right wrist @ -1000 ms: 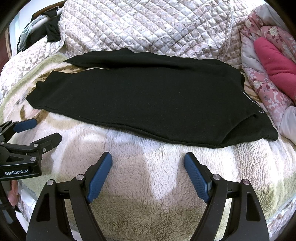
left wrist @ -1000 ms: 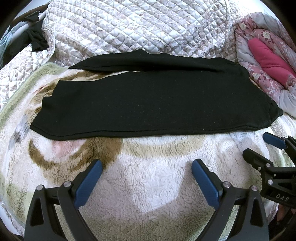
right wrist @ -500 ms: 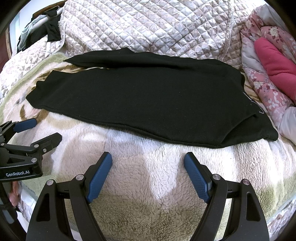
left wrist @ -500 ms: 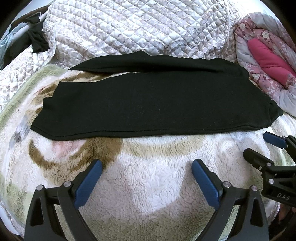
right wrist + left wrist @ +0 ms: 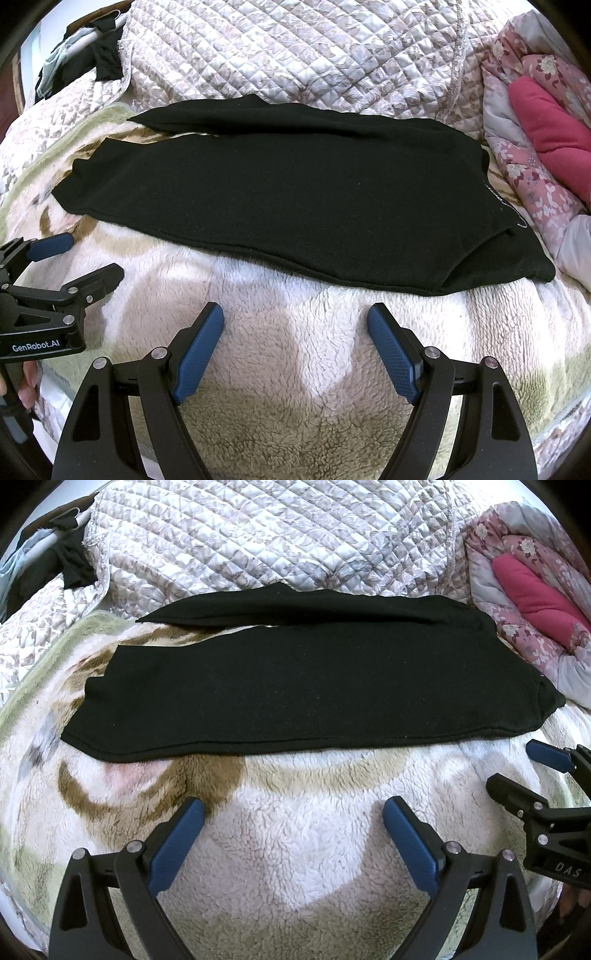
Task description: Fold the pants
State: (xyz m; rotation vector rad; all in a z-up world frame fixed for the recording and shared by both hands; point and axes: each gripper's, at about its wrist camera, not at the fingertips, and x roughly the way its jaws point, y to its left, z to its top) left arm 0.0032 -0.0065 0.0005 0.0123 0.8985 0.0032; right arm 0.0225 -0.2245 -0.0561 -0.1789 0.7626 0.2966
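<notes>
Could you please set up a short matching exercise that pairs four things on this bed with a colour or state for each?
Things:
1. pants
2. fleece blanket
3. left gripper
4. pillow

Colours or states:
A. pink, at the right edge of the bed
B. black, spread flat, one leg behind the other
C. open, holding nothing
D. white and brown, lying under the garment

Pairs: 1-B, 2-D, 3-C, 4-A

The right gripper is open too.
</notes>
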